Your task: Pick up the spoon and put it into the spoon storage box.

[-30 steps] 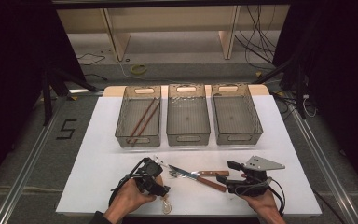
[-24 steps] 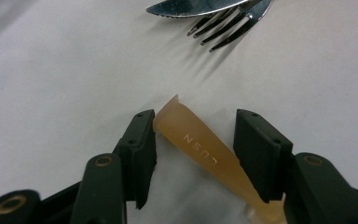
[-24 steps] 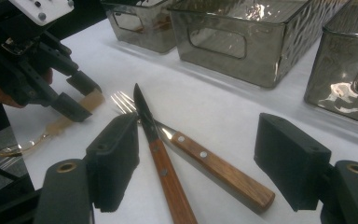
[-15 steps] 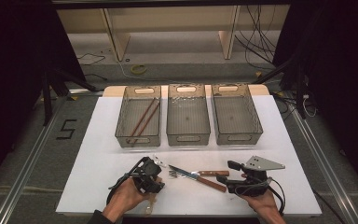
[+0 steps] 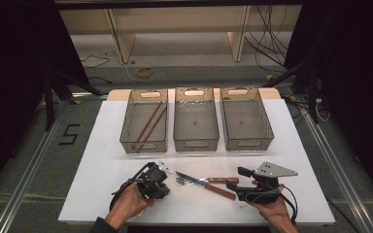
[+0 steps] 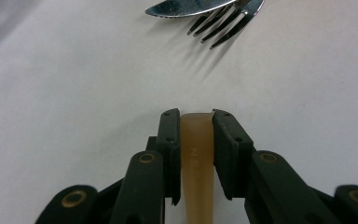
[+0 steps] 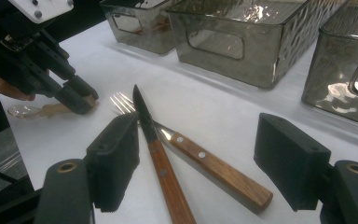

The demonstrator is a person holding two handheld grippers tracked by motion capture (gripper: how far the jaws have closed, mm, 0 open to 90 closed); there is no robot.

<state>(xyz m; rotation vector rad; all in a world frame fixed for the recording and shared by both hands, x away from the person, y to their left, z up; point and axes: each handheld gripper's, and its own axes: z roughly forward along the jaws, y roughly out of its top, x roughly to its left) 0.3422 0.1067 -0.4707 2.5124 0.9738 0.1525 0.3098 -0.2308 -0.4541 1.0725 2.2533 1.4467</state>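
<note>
With your left gripper [image 6: 196, 116] fingers just closed on the amber spoon [image 6: 196, 158], lift it toward the far trays [image 5: 196, 119]; right gripper [image 7: 209, 158] fingers stay spread.

Item held in your left hand-held gripper [image 6: 196, 114]: one translucent amber plastic spoon [image 6: 196, 158]. It lies flat on the white surface [image 6: 74, 93], its flat handle clamped between your black jaws, which have just been closing on it, with faint embossed lettering along the handle. From your right gripper view, its clear rounded bowl [image 7: 21, 110] rests on the surface, pointing away from the wooden-handled knife [image 7: 161, 154] and fork [image 7: 121, 102] close by.
</note>
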